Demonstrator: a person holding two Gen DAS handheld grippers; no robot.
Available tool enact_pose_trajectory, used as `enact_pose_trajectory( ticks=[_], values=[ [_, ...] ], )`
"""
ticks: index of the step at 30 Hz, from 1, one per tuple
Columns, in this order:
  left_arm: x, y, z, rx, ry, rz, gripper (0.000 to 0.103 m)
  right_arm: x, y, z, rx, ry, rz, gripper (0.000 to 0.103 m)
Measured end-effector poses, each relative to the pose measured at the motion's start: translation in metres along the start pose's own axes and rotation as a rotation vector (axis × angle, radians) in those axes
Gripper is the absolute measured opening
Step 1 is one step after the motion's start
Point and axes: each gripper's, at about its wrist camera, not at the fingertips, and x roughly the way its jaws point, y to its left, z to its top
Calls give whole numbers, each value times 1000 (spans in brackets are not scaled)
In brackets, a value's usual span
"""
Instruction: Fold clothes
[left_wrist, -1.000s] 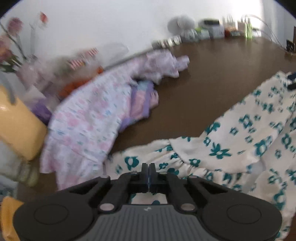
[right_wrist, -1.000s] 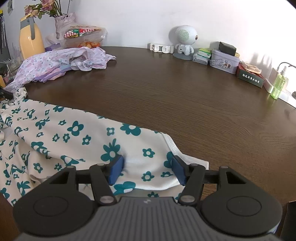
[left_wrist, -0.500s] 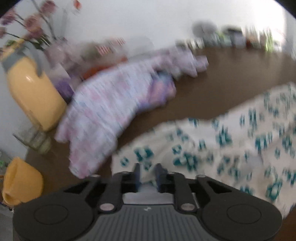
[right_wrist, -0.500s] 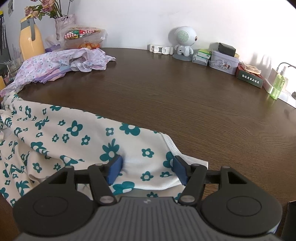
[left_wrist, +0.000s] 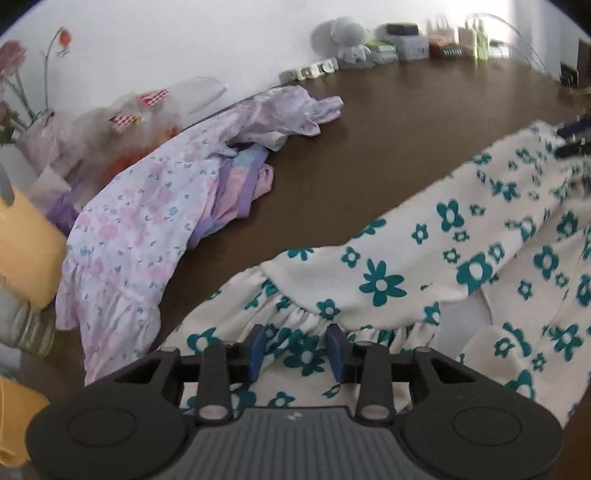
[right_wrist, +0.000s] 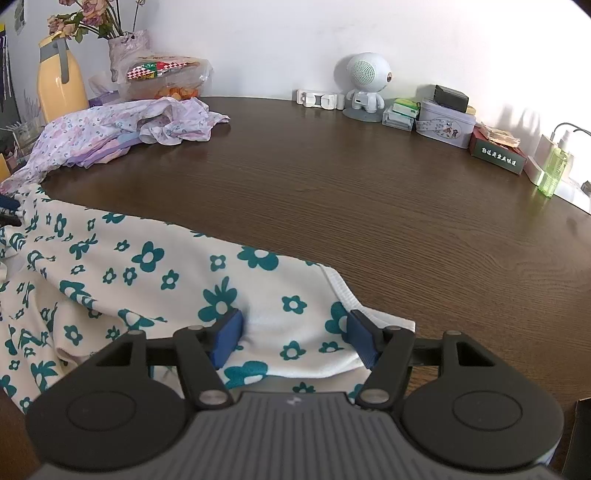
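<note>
Left wrist: left tool open over the gathered hem of the floral garment on the worktop; we should pinch the hem squarely. Right wrist: right tool open astride its ribbed end; grip both layers.

We see bright daylight from the right: the wall there is nearly washed out, and the green bottle glows. The table carries a soft sheen. Our left wrist view is softer, slightly smeared, its far shelf items hazy. Both views bend strongly at the edges, with dark corners.
</note>
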Motion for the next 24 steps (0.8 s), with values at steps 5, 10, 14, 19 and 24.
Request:
enact_pose_trajectory(
  ticks=[5, 10, 14, 19, 24],
  values=[
    [-18, 29, 16, -81, -128, -35, 35, 1, 1, 0, 1, 1, -1, 68],
    [22, 39, 47, -93, -31, -137, 27, 2, 3, 1, 3, 1, -8, 68],
    [50, 43, 44, -78, 115, -171, 2, 2, 3, 0, 7, -3, -9, 69],
    [44, 55, 24, -97, 150, -96, 2, 2, 2, 1, 5, 0, -6, 69],
    [33, 71, 7, -186, 117, -14, 11, 3, 2, 0, 6, -4, -8, 69]
  ],
)
